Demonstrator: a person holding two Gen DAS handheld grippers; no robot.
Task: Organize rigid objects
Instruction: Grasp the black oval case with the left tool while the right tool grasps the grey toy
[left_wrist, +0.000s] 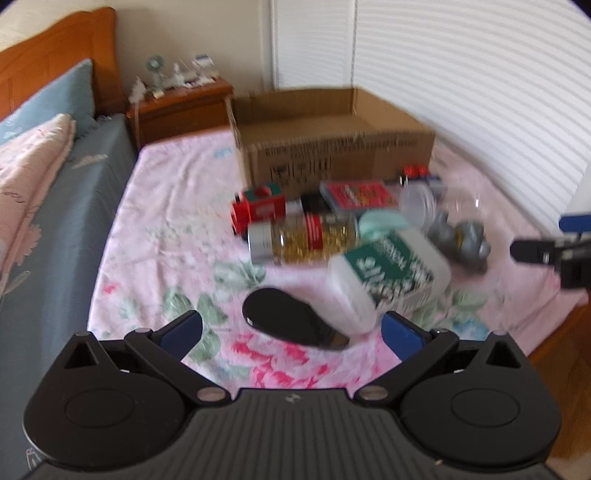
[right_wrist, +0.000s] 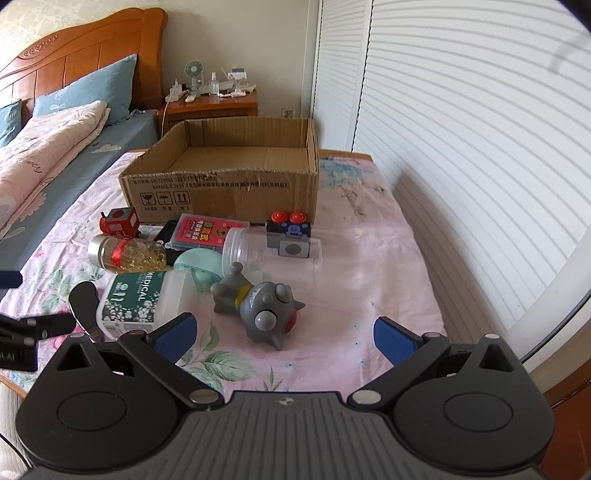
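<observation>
Both the left hand-held gripper (left_wrist: 291, 328) and right hand-held gripper (right_wrist: 282, 332) are held wide open, empty. A grey toy (right_wrist: 258, 302) lies before the cardboard box (right_wrist: 221, 192).

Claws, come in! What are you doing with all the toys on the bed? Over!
Left claw open, right claw open, both holding nothing. Cardboard box has nothing visible inside; toys lie in front. Grey monster toy nearest right claw, white medical bottle nearest left.

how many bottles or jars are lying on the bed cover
3: capsule bottle at left, white medical bottle in front of it, clear jar nearer the cardboard box. Others may be hidden.
</observation>
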